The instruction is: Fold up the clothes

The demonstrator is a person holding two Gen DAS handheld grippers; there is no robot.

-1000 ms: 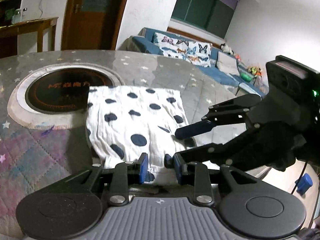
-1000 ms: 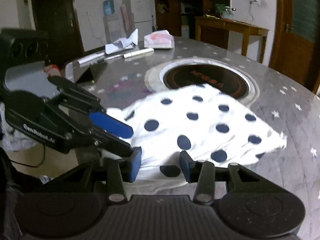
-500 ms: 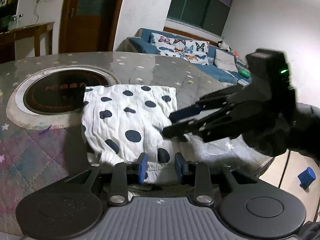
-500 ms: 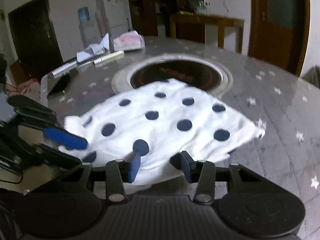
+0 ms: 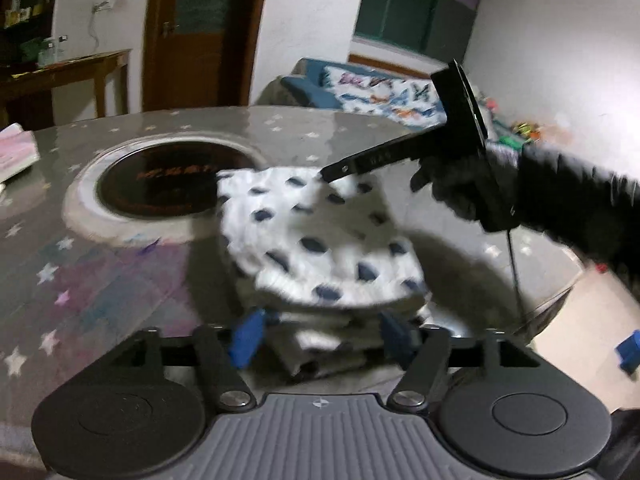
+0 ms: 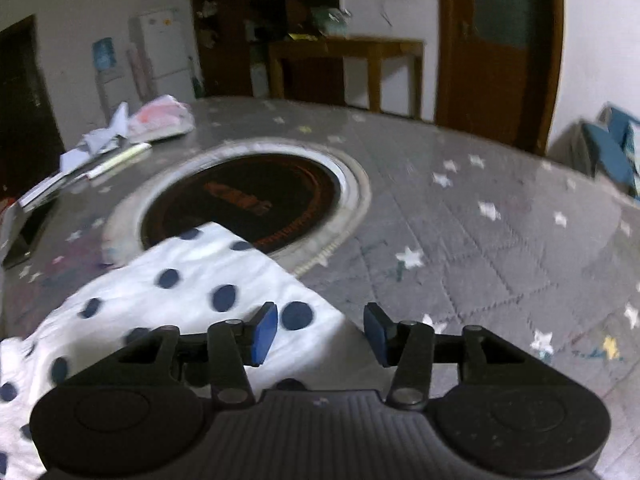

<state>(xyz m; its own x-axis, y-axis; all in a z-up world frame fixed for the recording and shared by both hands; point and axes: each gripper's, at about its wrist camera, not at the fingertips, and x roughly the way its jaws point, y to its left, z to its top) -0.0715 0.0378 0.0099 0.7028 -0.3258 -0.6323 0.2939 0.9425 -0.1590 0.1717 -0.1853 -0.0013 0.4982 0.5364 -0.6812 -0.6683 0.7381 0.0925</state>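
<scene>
One spotted cloth (image 5: 320, 240) lies at the table's (image 6: 480, 240) six o'clock; one round cooktop (image 6: 244, 204) sits centre; two grippers, left (image 5: 320, 338), right (image 6: 320, 330).

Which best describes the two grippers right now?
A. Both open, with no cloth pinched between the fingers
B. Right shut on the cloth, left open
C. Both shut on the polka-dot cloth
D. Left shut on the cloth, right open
A: the left gripper and the right gripper both show blue pads spread wide, and the folded polka-dot cloth lies on the table unpinched.
</scene>
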